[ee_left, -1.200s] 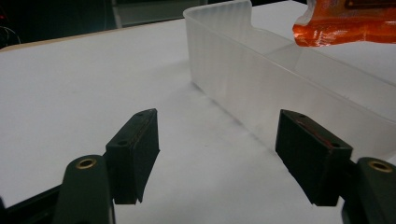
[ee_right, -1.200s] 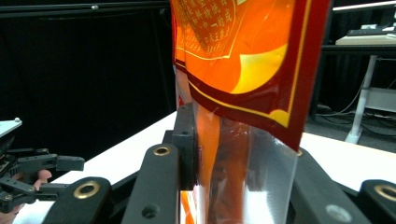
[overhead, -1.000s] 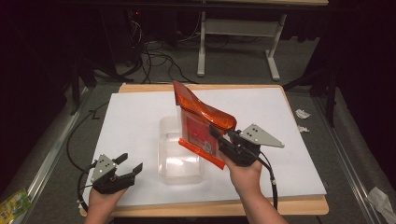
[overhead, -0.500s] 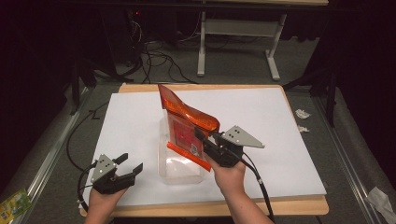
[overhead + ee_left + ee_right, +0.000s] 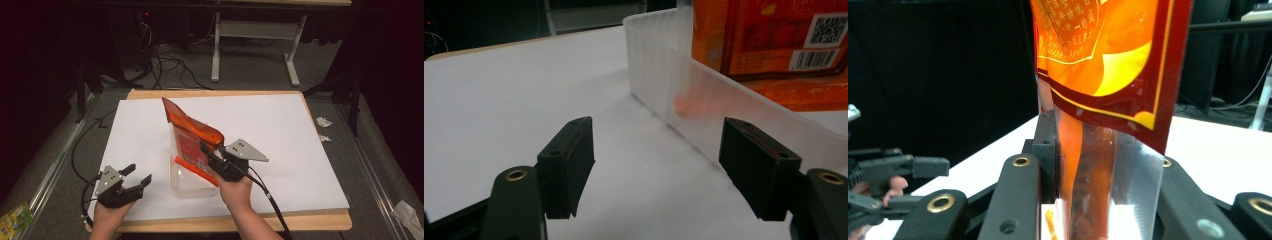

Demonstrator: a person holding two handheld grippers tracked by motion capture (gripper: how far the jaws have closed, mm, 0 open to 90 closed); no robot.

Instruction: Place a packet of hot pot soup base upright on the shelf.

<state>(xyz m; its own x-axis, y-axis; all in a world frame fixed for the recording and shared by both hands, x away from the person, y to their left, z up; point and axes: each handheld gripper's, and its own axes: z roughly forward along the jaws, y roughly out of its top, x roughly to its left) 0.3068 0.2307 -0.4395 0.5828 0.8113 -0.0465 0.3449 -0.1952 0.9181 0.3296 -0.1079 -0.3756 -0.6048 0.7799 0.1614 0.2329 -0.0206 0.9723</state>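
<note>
The orange pouch (image 5: 192, 142) stands tilted over the clear plastic bin (image 5: 187, 182), which sits near the front edge of the tabletop (image 5: 300, 130), a little left of its middle. The pouch's lower end dips into the bin while its top leans toward the back left corner. The right gripper (image 5: 206, 150) has its jaws pinching the pouch by one side seam; in the right gripper view the film (image 5: 1108, 75) is clamped flat between the black pads and a silvery inner layer shows at the pinch.

The left gripper (image 5: 137, 177) rests near the front left corner of the tabletop, jaws spread with nothing between them, just beside the bin's left wall (image 5: 684, 95) and not touching it.

The pouch looks like a light, glossy laminated bag: soft, crinkly, and likely slippery on its printed faces. It bends where it hangs, so it probably holds little or loose contents that can shift and swing the bag. The flat sealed seam is the sensible hold, being stiffer and thin enough for the pads to bite; a grip on the bulging middle would likely slide or crush it. The bin seems thin-walled, light and easy to nudge, so the free left jaws could steady its rim while the pouch goes in
</note>
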